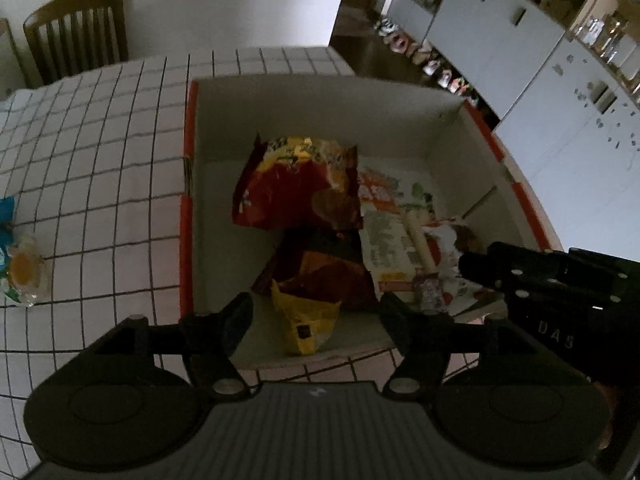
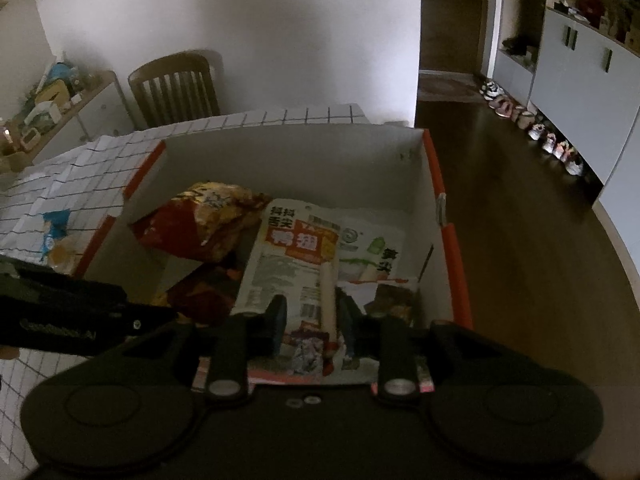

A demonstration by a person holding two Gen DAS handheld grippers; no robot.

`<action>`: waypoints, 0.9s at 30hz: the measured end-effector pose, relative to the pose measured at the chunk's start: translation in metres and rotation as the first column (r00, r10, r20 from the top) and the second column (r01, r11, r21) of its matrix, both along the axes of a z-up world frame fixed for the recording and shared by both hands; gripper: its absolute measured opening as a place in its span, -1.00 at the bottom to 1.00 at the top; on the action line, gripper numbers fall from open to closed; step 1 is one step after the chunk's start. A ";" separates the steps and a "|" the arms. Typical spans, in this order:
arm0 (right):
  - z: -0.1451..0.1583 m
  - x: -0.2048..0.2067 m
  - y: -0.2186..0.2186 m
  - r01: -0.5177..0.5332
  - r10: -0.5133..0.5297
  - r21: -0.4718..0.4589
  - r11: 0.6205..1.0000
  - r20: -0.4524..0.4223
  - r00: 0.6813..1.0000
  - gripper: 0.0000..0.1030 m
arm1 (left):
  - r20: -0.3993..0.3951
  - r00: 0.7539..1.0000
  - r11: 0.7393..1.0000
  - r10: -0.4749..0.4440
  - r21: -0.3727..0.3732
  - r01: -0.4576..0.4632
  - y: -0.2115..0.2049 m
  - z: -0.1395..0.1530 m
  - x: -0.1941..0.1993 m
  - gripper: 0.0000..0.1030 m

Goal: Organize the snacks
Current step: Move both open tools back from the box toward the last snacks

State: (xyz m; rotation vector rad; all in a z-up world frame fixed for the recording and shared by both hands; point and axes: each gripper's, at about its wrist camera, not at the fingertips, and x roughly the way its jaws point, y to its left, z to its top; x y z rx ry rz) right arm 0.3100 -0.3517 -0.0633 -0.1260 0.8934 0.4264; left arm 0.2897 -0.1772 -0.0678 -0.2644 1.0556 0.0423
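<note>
A white cardboard box with an orange rim stands on the checked table and holds several snack bags. My left gripper hangs open over its near end. A dark red and yellow bag lies below the wide gap, untouched by the pads. A bigger red chip bag leans further back. My right gripper is open low in the box, over a white printed packet. A cream stick snack lies between its fingers, with a gap on the left side.
A blue and yellow snack packet lies on the tablecloth left of the box. A wooden chair stands behind the table. To the right are dark floor, a row of shoes and grey cabinets.
</note>
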 end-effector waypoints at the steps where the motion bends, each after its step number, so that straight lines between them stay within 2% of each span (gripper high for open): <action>1: 0.003 -0.003 0.000 -0.002 0.002 0.005 1.000 0.003 1.000 -0.42 | 0.010 1.000 1.000 -0.002 -0.001 0.002 0.000 0.004 -0.003 0.35; 8: 0.024 -0.019 -0.002 -0.021 0.020 0.029 0.999 0.036 0.999 -0.21 | 0.093 0.996 1.000 0.013 0.005 -0.013 0.004 0.029 -0.026 0.35; 15: 0.045 -0.036 0.004 -0.033 0.029 0.051 0.998 0.083 0.996 0.22 | 0.172 0.985 1.000 0.014 0.003 -0.015 0.012 0.053 -0.051 0.35; 18: 0.055 -0.046 0.010 -0.049 0.043 0.054 0.997 0.111 0.993 0.27 | 0.201 0.980 1.000 0.017 -0.005 -0.016 0.019 0.061 -0.061 0.35; 22: 0.066 -0.058 0.020 -0.057 0.047 0.067 0.996 0.143 0.989 0.51 | 0.238 0.971 1.000 0.017 -0.010 -0.015 0.032 0.072 -0.075 0.35; 27: 0.080 -0.074 0.038 -0.067 0.052 0.072 0.995 0.193 0.980 0.68 | 0.293 0.956 1.000 0.015 -0.001 -0.015 0.052 0.085 -0.097 0.35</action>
